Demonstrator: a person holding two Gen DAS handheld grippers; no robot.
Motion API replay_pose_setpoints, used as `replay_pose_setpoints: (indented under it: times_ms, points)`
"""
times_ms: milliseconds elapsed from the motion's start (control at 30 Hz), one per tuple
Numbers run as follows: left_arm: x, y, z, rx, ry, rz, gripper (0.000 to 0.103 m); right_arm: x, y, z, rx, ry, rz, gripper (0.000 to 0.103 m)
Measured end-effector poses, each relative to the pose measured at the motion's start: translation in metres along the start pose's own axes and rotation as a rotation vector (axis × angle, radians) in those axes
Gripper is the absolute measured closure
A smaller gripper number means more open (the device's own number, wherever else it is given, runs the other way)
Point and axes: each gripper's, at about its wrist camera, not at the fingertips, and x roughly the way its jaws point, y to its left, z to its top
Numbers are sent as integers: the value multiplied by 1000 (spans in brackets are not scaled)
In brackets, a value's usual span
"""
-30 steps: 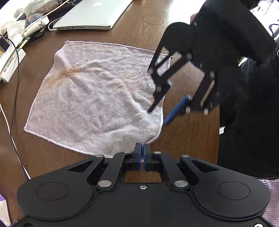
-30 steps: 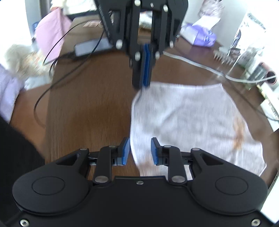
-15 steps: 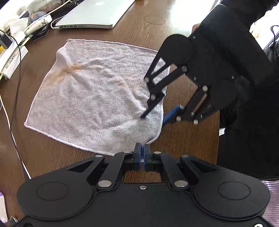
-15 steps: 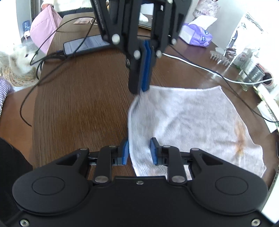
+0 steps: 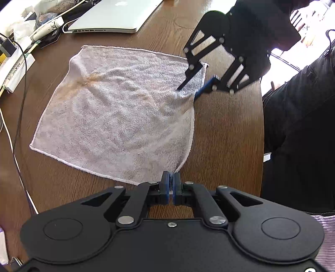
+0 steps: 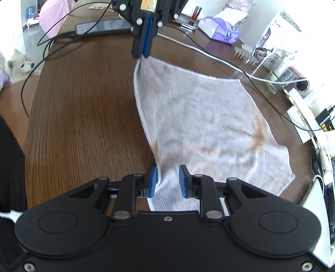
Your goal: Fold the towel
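Right tongs (image 6: 167,181) nearer towel (image 6: 205,125) corner

- One towel (image 5: 117,113), white with a brownish stain, lies spread on the one wooden surface (image 5: 226,134).
- Two grippers: the left gripper (image 5: 171,184) and the right gripper (image 6: 167,180).
- One silver laptop (image 5: 117,16) at the far edge.
- One phone (image 6: 102,26), dark, far left in the right wrist view.
- One purple tissue pack (image 6: 222,29).
- One white dog (image 6: 19,67) beyond the surface's left edge.
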Motion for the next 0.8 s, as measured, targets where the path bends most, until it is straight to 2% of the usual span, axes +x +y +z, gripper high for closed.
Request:
replay_pose_setpoints:
  times_ms: [233,400,800]
  points:
    - [0,-1,0,2,-2,0,100,-12,-12,-23,-15,35,14,82]
    - [-2,-2,-2,3,3,2,100,-15,-12,-27,-30,50,28,86]
    - [-3,2,-2,1,7,3,100,-25,-19,-47,-58,80,37,87]
